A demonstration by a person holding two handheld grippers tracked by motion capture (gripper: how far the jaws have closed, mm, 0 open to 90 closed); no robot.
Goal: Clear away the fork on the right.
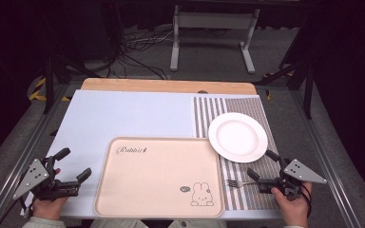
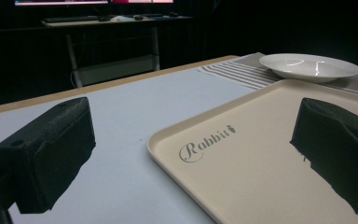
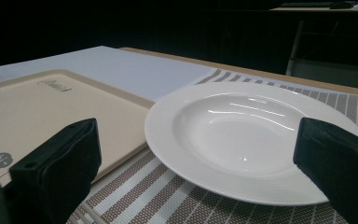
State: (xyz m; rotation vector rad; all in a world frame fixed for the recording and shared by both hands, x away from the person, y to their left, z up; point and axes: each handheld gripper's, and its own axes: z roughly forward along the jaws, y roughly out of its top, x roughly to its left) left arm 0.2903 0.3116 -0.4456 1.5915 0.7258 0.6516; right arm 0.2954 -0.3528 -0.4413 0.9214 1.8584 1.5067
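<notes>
The white plate (image 1: 238,137) is seen in the right half of the high view, resting on the striped placemat (image 1: 247,190) with its left rim just over the upper right corner of the beige tray (image 1: 159,176). The right gripper (image 1: 262,165) is held at the lower right of the frame, its jaws spread wide and empty, just below the plate. In the right gripper view the plate (image 3: 256,140) lies between the two jaws but beyond them, untouched. A fork (image 1: 240,183) is seen on the placemat just left of that gripper. The left gripper (image 1: 72,164) is held at the lower left, jaws spread and empty, beside the tray's left edge on the tabletop (image 1: 123,116).
</notes>
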